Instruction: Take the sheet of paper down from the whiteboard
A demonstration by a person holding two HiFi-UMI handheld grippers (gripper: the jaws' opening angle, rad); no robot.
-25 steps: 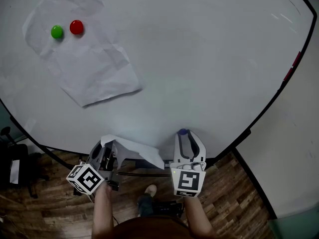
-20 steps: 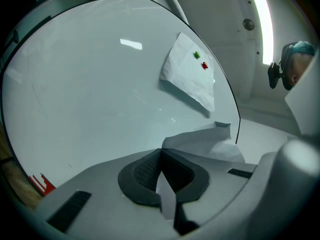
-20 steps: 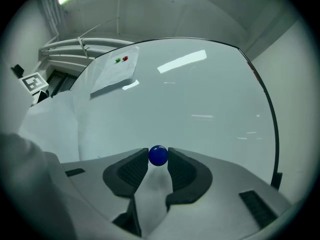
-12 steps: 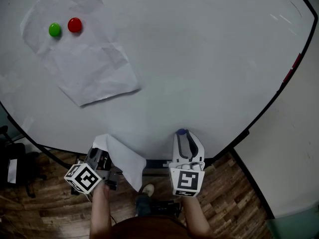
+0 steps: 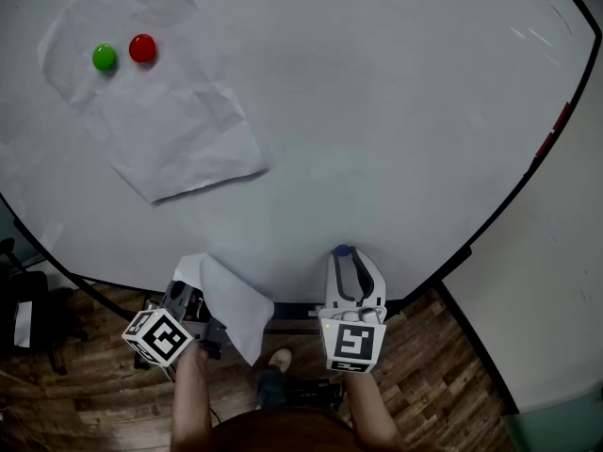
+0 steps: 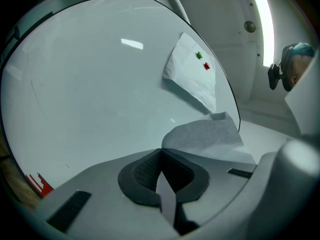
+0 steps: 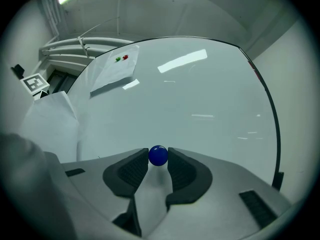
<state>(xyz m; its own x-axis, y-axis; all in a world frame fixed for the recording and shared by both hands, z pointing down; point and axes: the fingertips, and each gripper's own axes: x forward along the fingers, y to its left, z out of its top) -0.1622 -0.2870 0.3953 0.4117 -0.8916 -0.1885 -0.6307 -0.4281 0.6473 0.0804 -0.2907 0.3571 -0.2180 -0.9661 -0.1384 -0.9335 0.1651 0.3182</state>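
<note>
Paper, a creased white sheet (image 5: 236,304), had been let sag to hanging at lower left, clenched in fingers of the left gripper (image 6: 160,156); a round blue magnet (image 5: 344,250) was pinched by the right gripper (image 7: 158,160); removal was judged done.

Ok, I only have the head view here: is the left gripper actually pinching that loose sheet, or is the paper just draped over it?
Observer: Pinching. In the left gripper view, the left gripper has its jaws together on the loose sheet.
Operator: And the blue dot at the tip of the right one?
Observer: The right gripper view shows a round blue magnet, and the right gripper has its jaws closed on it from both sides.
</note>
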